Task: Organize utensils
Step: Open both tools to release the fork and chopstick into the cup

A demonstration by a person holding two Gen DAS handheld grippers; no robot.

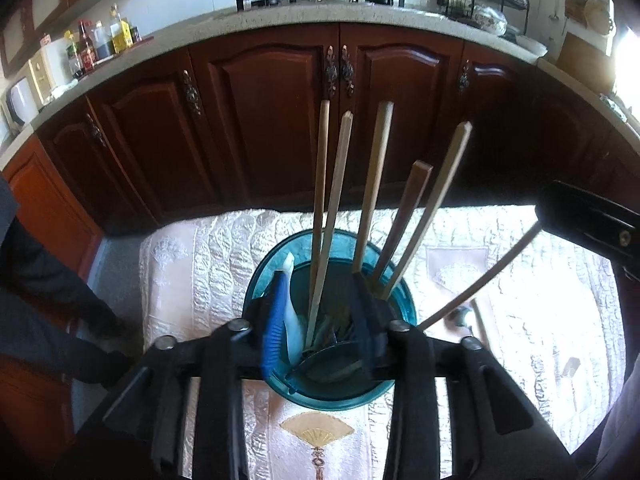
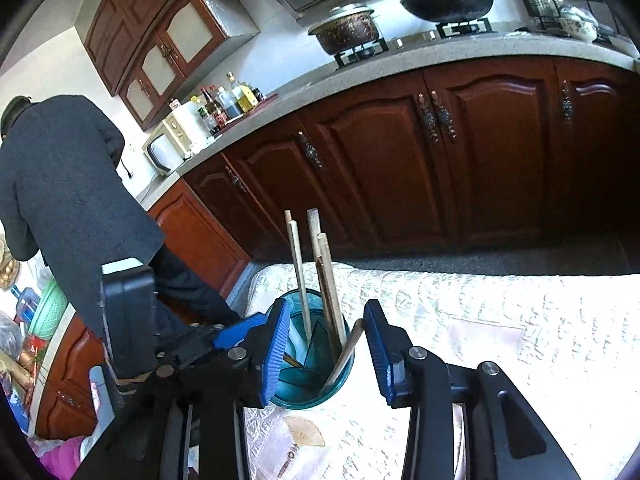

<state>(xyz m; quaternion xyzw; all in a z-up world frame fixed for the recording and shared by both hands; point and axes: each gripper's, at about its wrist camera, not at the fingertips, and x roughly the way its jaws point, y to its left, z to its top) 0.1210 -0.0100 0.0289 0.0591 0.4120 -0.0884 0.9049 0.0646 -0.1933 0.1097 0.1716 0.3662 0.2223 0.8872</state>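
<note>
On the cloth-covered tabletop (image 1: 192,280) stands a teal holder (image 1: 332,392) with wooden chopsticks (image 1: 374,184) upright inside. Left claw (image 1: 320,332) grips the holder's rim, apparently clenched on it. Right claw (image 2: 326,344) hovers released around the holder, one chopstick (image 2: 344,354) leaning between its pads.

Chopsticks (image 1: 320,216) stand in the holder (image 1: 276,384) (on the cloth (image 1: 200,264)).
</note>
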